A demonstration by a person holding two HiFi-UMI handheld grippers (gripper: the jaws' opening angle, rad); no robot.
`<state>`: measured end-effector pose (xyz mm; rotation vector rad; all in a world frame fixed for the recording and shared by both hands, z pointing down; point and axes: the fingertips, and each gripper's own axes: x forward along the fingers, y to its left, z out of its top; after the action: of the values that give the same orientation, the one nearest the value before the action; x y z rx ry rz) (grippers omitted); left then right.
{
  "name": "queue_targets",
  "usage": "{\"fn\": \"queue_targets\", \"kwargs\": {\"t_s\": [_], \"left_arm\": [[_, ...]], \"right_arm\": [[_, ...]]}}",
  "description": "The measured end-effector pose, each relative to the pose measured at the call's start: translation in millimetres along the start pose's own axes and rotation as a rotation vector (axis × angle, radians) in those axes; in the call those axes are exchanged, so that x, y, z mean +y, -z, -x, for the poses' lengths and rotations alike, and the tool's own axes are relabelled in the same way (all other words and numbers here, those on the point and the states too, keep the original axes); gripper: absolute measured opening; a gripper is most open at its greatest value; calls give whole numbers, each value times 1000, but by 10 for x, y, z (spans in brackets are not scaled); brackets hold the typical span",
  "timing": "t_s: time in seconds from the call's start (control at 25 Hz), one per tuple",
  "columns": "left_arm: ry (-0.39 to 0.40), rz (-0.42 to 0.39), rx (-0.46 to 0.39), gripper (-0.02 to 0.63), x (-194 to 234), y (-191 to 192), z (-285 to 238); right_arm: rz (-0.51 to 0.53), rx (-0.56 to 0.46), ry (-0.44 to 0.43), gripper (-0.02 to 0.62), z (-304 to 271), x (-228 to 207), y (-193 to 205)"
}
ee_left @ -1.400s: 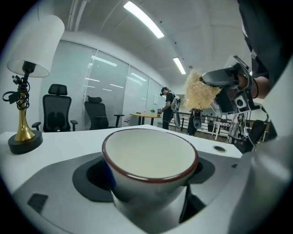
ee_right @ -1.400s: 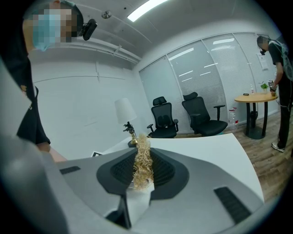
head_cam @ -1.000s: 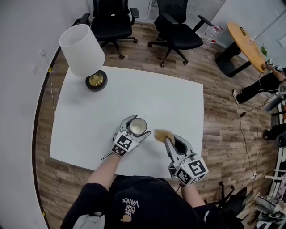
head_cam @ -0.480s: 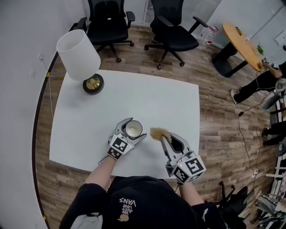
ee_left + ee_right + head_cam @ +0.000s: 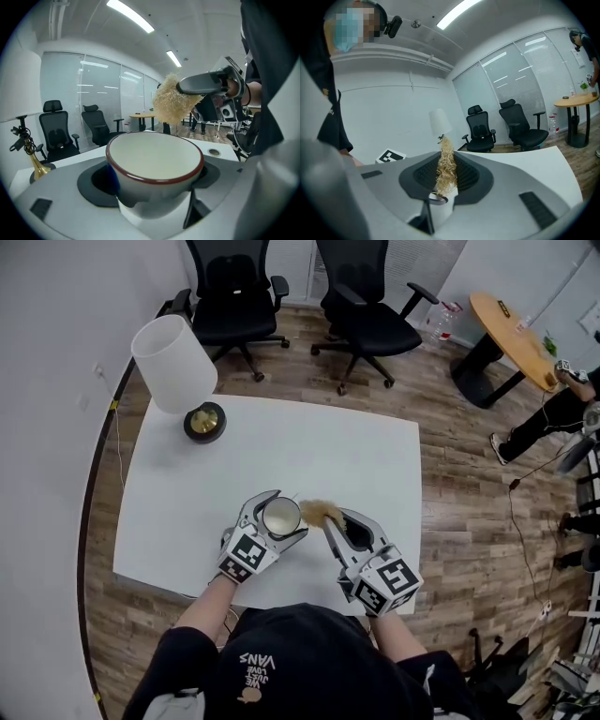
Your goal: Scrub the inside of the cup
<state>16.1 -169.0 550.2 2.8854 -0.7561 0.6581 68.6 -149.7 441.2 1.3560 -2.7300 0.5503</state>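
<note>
Clamping cup [image 5: 154,164] in left gripper [image 5: 283,513] jaws, pinching brush [image 5: 320,512] in right gripper [image 5: 345,522] jaws (tuft near rim); no scrubbing yet.

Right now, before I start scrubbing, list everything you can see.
table: one, white, mid-room
cup: one, white with dark red rim, near the table's front edge
brush: one, straw-coloured, just right of the cup, not inside
lamp: one, white shade, table's far left corner
office chairs: two, black, beyond the table
round table: one, wooden top, far right
bystander: one, dark clothes, right edge
left gripper: grey, shut on the cup
right gripper: grey, shut on the brush
</note>
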Motion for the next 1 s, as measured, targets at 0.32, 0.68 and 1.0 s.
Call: {"fn": "queue_targets", "kwargs": {"t_s": [0.32,0.68,1.0], "left_arm": [[-46,-43,78,420,-20,-202,246],[-71,-123,175,420,-194,-247,316],[-128,-181,217,420,-148,-312,358]], "right_arm": [[3,-34,-86,72,-46,192,-113],[27,-42,-198,72,-23,471,-183],[128,17,-230,72,-40,592,-87]]}}
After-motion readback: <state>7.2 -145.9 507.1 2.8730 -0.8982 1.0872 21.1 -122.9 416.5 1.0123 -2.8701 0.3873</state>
